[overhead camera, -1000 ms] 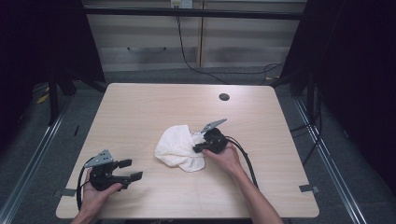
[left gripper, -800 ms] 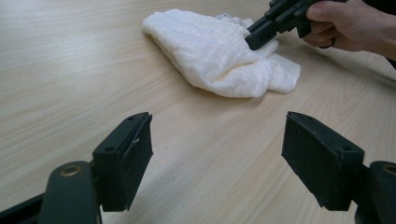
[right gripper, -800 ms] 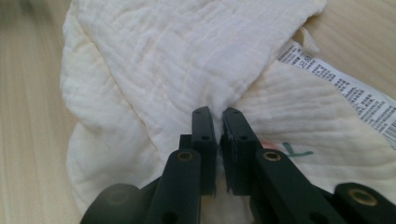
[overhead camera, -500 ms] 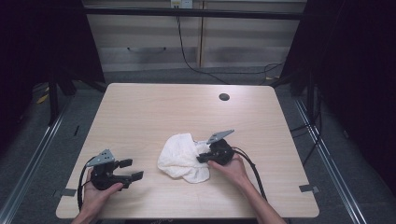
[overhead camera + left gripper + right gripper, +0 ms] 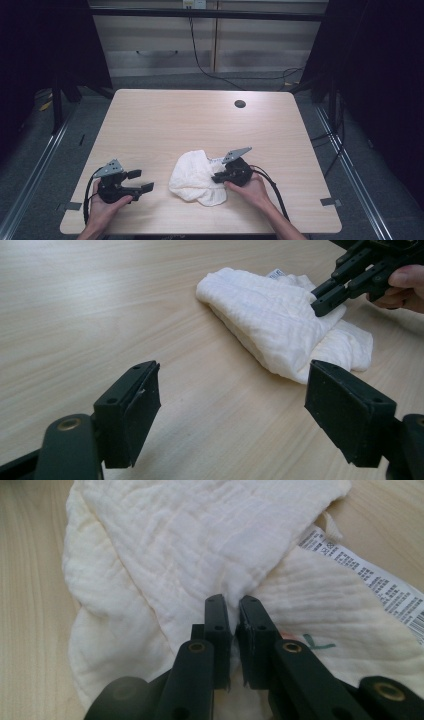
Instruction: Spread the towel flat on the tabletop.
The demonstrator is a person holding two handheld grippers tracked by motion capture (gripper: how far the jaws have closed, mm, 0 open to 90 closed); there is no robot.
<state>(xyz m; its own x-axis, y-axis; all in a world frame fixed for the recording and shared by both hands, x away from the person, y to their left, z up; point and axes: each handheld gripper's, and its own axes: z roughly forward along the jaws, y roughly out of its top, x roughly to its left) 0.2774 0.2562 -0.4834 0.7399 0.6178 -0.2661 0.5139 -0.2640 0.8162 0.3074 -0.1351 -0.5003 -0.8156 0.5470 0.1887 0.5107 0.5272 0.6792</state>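
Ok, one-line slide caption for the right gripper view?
Right claw shut on a fold of crumpled white muslin cloth lying on the light wooden table.

The high view looks forward and down from above the person's side, taking in the whole worktop [image 5: 165,125] from well off. The left gripper view rides low over the worktop [image 5: 75,300], facing across it toward the white cloth [image 5: 280,325] and the right tongs [image 5: 325,302] farther off. The right gripper view sits very close above the cloth [image 5: 165,545], looking along its own tongs [image 5: 233,602]. All three views share the cloth [image 5: 192,175] and the wood around it.
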